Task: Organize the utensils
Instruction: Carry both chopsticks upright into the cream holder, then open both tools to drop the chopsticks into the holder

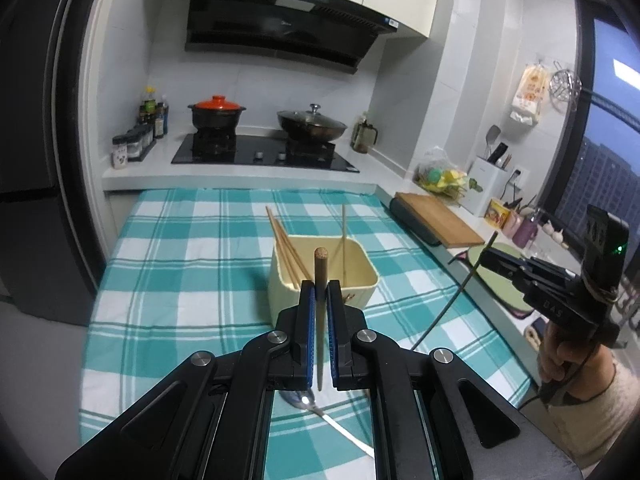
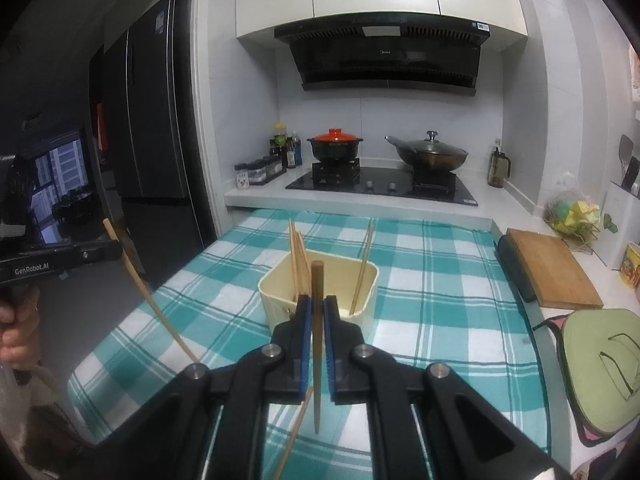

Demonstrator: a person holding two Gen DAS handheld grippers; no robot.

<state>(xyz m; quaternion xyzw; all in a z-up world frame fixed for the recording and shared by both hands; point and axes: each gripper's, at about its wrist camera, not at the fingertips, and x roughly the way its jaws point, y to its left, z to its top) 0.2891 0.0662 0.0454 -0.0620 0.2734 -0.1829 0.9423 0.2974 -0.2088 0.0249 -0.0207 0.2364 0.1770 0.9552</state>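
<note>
A cream utensil box [image 1: 280,300] [image 2: 272,304] stands on the teal checked cloth [image 1: 180,272] with several wooden chopsticks [image 1: 285,245] leaning in it. In front of the box, my left gripper [image 1: 320,286] is shut on a wooden chopstick [image 1: 321,268], raised above the cloth. My right gripper [image 2: 317,300] is shut on a brown chopstick [image 2: 317,280] that stands upright. Each gripper shows in the other's view: the right gripper [image 1: 490,258] with its dark stick [image 1: 452,300], the left gripper [image 2: 116,250] with its pale stick [image 2: 148,296]. A metal spoon [image 1: 304,400] lies on the cloth below me, and a loose chopstick [image 2: 294,436].
Behind the cloth is a hob with a red-lidded pot [image 1: 216,110] and a lidded wok [image 1: 312,122]. A wooden cutting board [image 2: 554,270] and a green mat [image 2: 596,356] lie on the counter to the right. A dark fridge [image 2: 148,120] stands left.
</note>
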